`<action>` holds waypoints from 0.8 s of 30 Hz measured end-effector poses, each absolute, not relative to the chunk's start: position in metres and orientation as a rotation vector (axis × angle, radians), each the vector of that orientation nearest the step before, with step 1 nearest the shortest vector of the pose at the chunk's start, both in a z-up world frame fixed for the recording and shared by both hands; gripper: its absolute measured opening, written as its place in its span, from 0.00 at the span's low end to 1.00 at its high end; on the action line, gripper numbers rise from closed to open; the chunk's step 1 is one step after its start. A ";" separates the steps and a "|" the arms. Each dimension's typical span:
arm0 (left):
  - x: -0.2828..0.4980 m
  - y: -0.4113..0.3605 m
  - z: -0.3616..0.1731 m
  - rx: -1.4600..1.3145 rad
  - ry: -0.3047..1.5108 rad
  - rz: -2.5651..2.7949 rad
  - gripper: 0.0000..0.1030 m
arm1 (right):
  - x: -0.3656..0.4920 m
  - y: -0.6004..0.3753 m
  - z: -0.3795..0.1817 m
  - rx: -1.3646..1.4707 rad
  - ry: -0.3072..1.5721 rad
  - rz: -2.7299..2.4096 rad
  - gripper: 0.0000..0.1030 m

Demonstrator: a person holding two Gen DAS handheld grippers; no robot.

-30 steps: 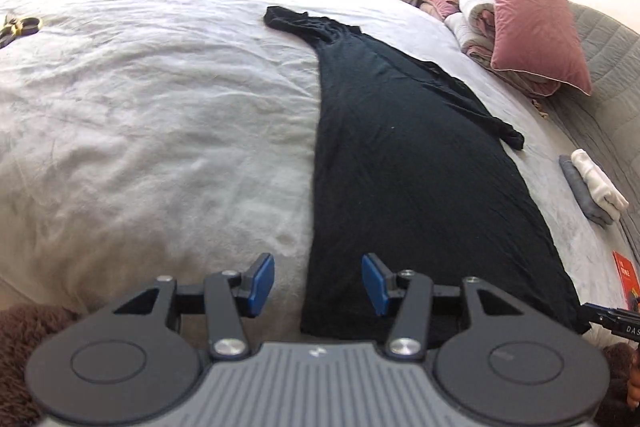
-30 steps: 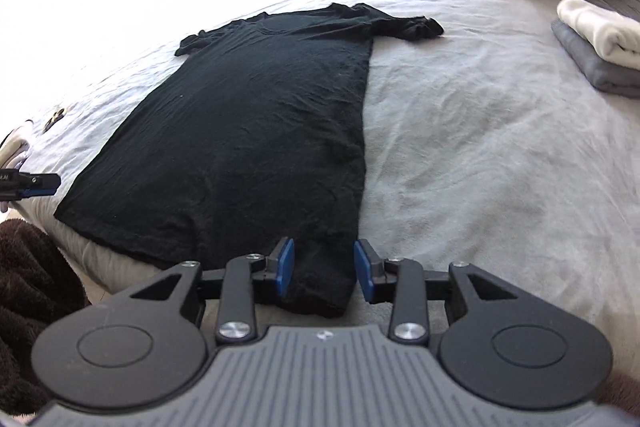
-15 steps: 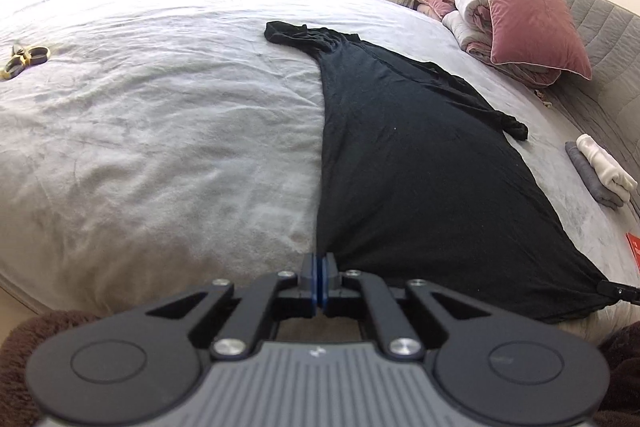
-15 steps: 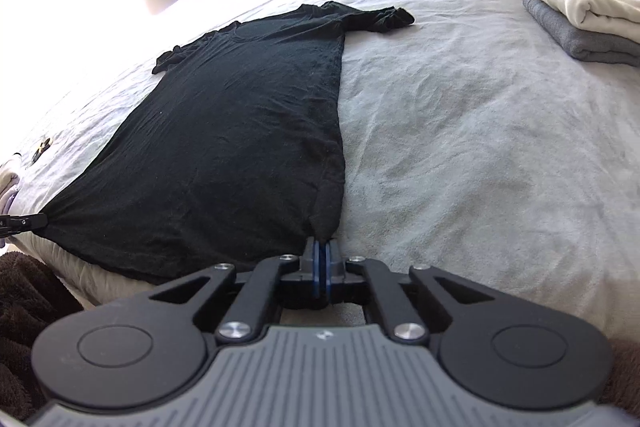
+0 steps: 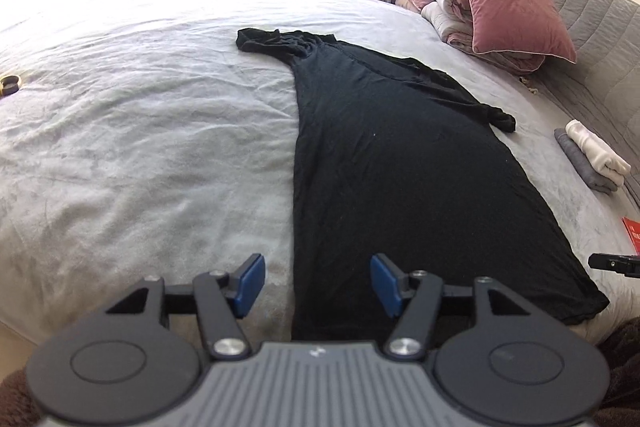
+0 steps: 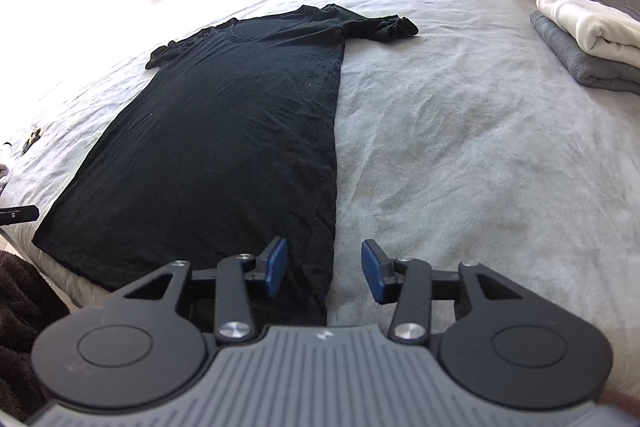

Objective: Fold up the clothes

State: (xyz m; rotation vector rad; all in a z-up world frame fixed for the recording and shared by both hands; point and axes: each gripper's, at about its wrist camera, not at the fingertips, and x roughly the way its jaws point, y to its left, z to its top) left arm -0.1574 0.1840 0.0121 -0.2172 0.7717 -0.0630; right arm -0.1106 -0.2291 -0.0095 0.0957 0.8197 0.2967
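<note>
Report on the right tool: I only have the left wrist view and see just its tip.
Observer: The right tool is open, its jaws opening, with its blue pads well apart.
Operator: Say what lies between them.
Observer: The side edge of the black T-shirt runs between the pads, lying on the bed. Neither pad presses on it.
Operator: Describe the neckline.
Observer: A round collar seam shows at the shirt's far end, lying flat.
</note>
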 end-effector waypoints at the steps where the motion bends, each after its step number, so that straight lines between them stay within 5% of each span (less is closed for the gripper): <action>1: -0.151 0.181 0.015 -0.209 0.762 -0.075 0.60 | -0.104 -0.228 -0.007 0.096 0.813 0.298 0.44; 24: 0.070 0.049 0.014 -0.011 0.802 -0.356 0.67 | 0.112 -0.250 -0.009 0.390 0.850 0.250 0.44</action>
